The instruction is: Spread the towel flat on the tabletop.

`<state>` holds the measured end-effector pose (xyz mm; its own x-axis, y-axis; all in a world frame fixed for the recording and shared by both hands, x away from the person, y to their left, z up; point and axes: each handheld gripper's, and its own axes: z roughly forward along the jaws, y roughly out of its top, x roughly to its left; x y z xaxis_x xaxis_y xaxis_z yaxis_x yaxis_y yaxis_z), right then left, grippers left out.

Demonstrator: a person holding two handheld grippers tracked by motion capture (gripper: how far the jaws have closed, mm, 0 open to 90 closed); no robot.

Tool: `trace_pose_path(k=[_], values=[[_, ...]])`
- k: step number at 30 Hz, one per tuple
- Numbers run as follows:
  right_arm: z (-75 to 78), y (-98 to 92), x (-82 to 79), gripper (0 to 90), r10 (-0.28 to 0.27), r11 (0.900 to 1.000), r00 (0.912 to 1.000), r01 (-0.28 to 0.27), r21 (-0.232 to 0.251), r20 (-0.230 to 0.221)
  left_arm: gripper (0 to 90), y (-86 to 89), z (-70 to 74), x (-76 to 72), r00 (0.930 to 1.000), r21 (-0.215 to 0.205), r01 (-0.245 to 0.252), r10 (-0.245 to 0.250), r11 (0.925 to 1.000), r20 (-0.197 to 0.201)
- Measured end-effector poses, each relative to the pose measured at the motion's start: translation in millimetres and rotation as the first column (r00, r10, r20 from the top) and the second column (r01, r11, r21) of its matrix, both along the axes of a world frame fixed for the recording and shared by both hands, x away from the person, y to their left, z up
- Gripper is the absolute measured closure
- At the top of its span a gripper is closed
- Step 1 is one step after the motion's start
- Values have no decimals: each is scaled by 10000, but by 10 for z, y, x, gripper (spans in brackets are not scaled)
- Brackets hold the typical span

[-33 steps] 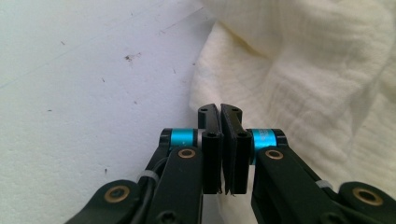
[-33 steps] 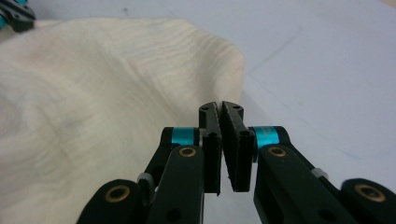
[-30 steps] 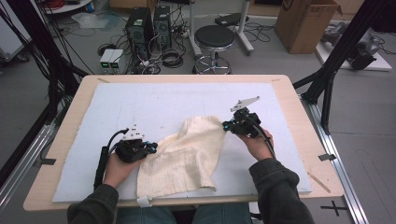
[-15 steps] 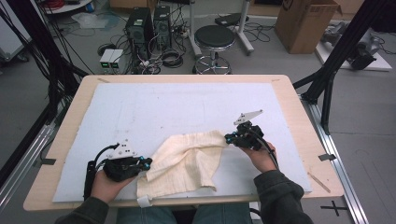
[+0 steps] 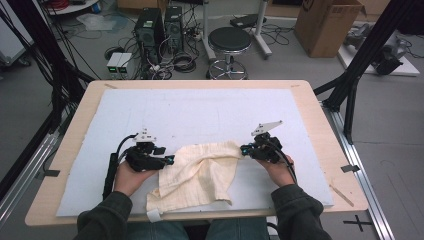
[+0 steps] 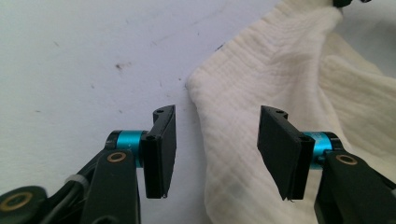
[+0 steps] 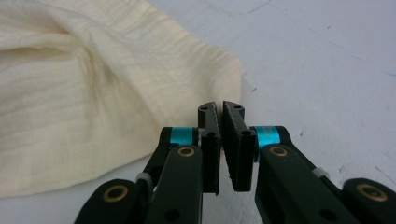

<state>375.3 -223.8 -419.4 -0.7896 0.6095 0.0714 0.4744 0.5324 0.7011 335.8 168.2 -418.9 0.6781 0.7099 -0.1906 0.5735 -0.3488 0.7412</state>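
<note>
Wooden tabletop with a white mat on top. Cream cloth near the middle of the front edge. Left gripper jaws just opened about halfway, cloth edge loose between them. Right gripper jaws shut tight on a cloth corner. Might bunch up or slide off the front edge if tugged by that one corner.

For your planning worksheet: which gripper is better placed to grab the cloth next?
Left: the left gripper, jaws just opened, straddles the cloth edge; the right gripper is shut beside its corner.
</note>
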Motion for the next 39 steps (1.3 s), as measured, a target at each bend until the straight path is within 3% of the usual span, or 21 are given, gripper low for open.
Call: trace_pose_path(k=[3,5,7,9,11,13,16,17,19,21,22,23,26,27,29,32,35,39], values=[[0,5,3,853,2,10000,10000,-2,16,11,531,-58,-70,53,9992,343,25,-12,9994,-405],[0,5,9,853,40,10000,10000,-40,75,50,706,-72,-112,76,9980,621,295,-259,9976,-582],[11,1,4,853,47,9999,10000,-48,161,87,846,-60,-118,88,9973,580,371,-333,9976,-653],[25,-3,-5,853,31,9997,9999,-35,255,130,868,-36,-92,94,9990,547,71,-47,9985,-454],[37,-6,-9,853,52,9993,9997,-61,377,252,871,15,-35,106,9984,302,-549,551,9980,-79],[53,-1,-15,853,70,9986,9995,-87,527,323,872,63,52,100,9875,-211,-1510,1518,9883,432],[71,21,-22,853,82,9984,9991,-105,564,411,869,27,170,52,9734,-341,-1913,1941,9809,1219],[72,26,-21,854,83,9984,9989,-109,551,467,867,-15,184,35,9727,-216,-1853,1865,9824,1380],[67,20,-16,854,52,9990,9990,-71,433,433,858,-100,162,23,9820,-9,-1441,1431,9896,1231],[56,5,-8,854,-35,9995,9994,24,330,339,847,-228,83,-4,9918,461,-843,793,9954,1000],[52,-5,-9,853,-64,9995,9995,54,322,298,836,-270,46,-7,9952,526,-579,535,9969,819],[48,-9,-10,853,-85,9994,9996,76,328,267,820,-318,1,-8,9991,682,-146,119,9976,395],[22,-20,-9,853,-68,9997,9997,62,227,253,743,-427,-126,-27,9952,972,914,-873,9911,-452],[14,-17,-13,853,-86,9998,9998,83,175,193,711,-422,-119,-41,9953,916,951,-929,9912,-280],[0,-10,-13,853,-108,9999,9998,106,115,152,665,-396,-114,-31,9928,677,1109,-1074,9915,-536],[-11,-7,-9,852,-86,10000,9998,86,38,187,616,-336,-83,-46,9921,480,1193,-1172,9917,-436],[-13,-11,-6,851,-73,10000,9998,72,25,187,641,-259,-54,-39,9929,267,1159,-1150,9929,-313],[-21,-2,-7,850,-100,9999,9998,100,-4,164,725,-187,-37,1,9986,157,530,-530,9985,6]])
